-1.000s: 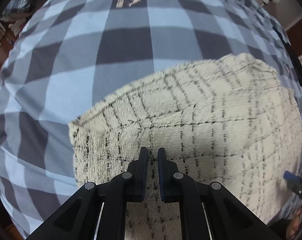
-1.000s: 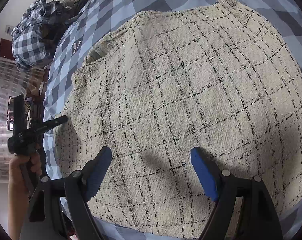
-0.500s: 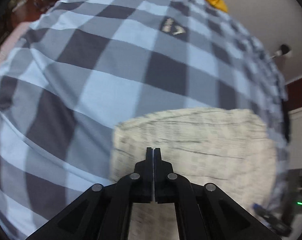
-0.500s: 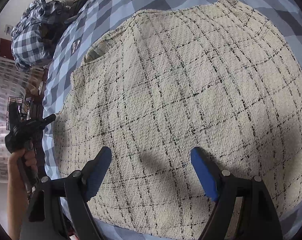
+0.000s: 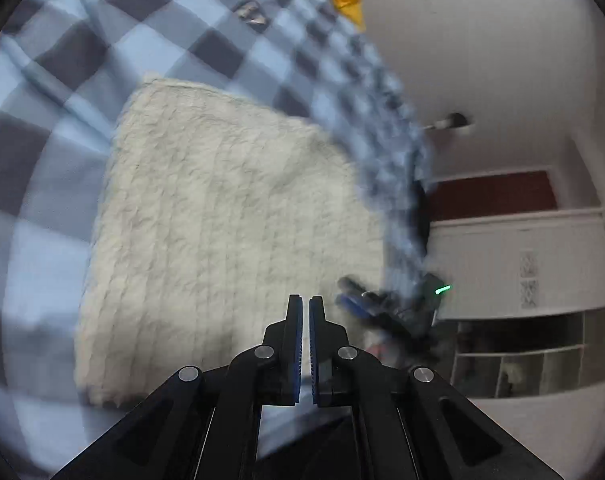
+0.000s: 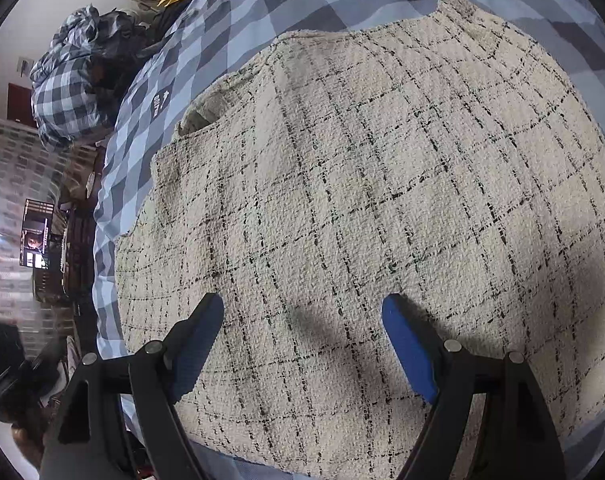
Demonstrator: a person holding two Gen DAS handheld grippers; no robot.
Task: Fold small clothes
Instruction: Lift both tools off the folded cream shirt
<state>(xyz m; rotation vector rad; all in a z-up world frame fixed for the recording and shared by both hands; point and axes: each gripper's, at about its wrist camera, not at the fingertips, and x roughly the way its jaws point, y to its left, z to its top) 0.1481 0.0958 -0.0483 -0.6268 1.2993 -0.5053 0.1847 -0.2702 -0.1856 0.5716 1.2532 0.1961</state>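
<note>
Cream tweed garment (image 6: 362, 184), black windowpane check: lies spread flat across the blue-and-grey checked bedspread (image 6: 286, 4), presumably smoothed out so its edges can be found for folding; not yet folded. Right tool (image 6: 302, 340): released, blue pads wide apart, poised low over the garment's near hem, likely ready to pinch it. Left tool (image 5: 305, 320): clenched on nothing, held clear above the bed, view blurred.
</note>
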